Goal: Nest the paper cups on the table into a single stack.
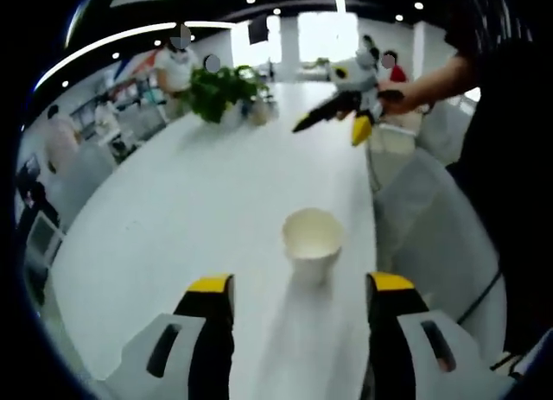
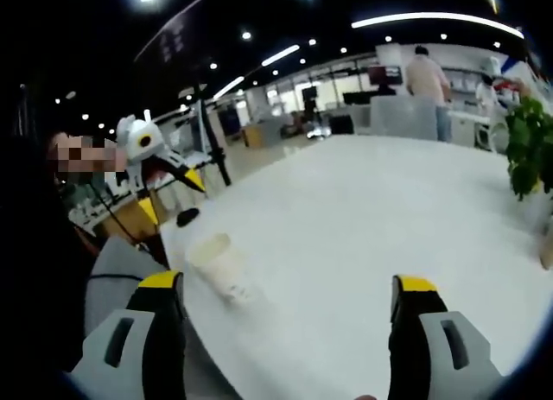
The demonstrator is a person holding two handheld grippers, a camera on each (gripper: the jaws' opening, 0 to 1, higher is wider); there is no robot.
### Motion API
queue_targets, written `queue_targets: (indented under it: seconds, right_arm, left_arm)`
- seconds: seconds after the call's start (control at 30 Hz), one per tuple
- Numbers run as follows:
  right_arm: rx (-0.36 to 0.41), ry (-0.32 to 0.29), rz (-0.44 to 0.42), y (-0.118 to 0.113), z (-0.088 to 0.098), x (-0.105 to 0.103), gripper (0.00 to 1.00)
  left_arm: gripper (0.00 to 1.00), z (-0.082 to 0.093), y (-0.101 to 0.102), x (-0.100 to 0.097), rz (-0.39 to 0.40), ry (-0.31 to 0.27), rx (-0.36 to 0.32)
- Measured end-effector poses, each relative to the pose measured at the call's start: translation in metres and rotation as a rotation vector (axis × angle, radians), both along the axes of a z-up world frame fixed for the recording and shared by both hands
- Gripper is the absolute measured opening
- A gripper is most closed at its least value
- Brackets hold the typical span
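Near the edge of the white surface [image 1: 216, 201] one paper cup [image 1: 312, 244] stood upright, ahead of your left claw [image 1: 300, 288], whose jaws were apart and empty. Your right claw [image 2: 288, 298] was also spread and empty, well off. You seemed at the reaching step; next you'd need to close on that cup's wall gently

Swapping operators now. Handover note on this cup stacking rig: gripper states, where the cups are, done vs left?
Left gripper: open, holding nothing, low over the table, aimed at the paper cup.
Right gripper: open, holding nothing, raised above the table at its far side in the left gripper view.
Cup: one upright white paper cup near the table edge, nothing nested inside that I can see. A potted plant stands further along.
Done: no stack visible.
Left: probably grasp this cup, find the others, nest them.
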State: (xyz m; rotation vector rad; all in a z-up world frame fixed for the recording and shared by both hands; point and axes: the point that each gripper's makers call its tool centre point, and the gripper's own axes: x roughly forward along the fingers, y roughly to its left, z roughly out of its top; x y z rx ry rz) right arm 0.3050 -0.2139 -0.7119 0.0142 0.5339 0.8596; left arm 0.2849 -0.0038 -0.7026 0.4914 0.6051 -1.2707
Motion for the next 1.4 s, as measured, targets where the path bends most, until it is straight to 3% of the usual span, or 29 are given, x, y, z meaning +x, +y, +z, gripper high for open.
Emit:
queue_targets:
  seconds: [0.43,0.93,1.4]
  right_arm:
    - [-0.05,0.015,0.113,0.014,-0.02,-0.016,0.92]
    - [-0.092,0.031,0.237,0.036,-0.041,-0.032,0.8]
    - [-0.119,0.024,0.344,0.056,-0.043,-0.036,0.71]
  left_arm:
    - [0.63,-0.022,0.001,-0.012,0.022,0.06,-0.001]
    - [0.62,-0.04,-0.008,-0.013,0.029,0.088,-0.007]
    - [0.61,-0.051,-0.017,-0.014,0.037,0.119,-0.02]
